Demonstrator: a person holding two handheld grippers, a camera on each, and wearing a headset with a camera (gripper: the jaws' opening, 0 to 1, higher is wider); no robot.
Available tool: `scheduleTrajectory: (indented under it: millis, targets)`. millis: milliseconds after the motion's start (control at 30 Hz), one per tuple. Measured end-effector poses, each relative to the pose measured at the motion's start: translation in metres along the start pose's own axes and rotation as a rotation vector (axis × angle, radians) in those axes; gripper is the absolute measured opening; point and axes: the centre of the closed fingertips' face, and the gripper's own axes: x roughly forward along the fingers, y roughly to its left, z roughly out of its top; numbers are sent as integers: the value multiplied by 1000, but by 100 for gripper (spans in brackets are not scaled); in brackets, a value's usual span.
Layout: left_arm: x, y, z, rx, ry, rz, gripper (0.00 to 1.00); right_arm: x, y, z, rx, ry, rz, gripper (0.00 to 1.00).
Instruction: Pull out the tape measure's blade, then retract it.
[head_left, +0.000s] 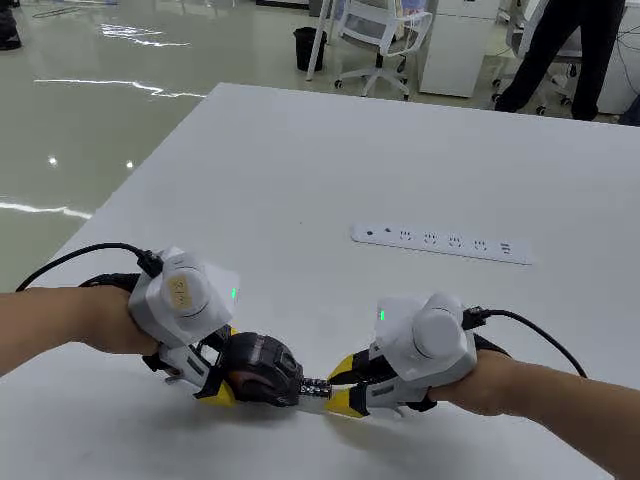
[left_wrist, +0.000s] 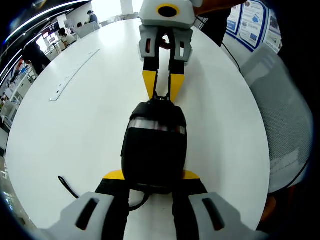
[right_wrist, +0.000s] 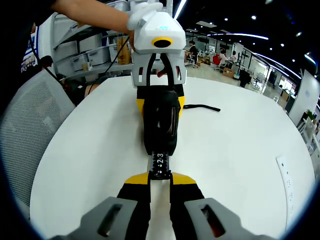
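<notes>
The left tool (head_left: 228, 366) pinches the black tape measure (head_left: 262, 368) on the table (head_left: 350, 170), and the right tool (head_left: 336, 386) pinches its blade (head_left: 312, 386).

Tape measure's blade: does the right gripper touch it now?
Touching. In the right gripper view, the right gripper pinches the blade between its yellow tips, just outside the tape measure case.

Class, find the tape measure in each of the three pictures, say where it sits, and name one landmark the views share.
Head view: the tape measure sits low, left of centre, over the white table.
Left gripper view: tape measure dead centre, clamped between that view's own jaws.
Right gripper view: tape measure upper centre, its blade reaching down to that view's jaws.
Shared landmark: the white power strip.
</notes>
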Motion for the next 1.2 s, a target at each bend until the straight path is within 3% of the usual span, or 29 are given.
scheduleTrajectory:
  millis: [1200]
  targets:
    - [0,0,-1,-3,8,-2,27,-12,0,-7,3,-2,-10,12]
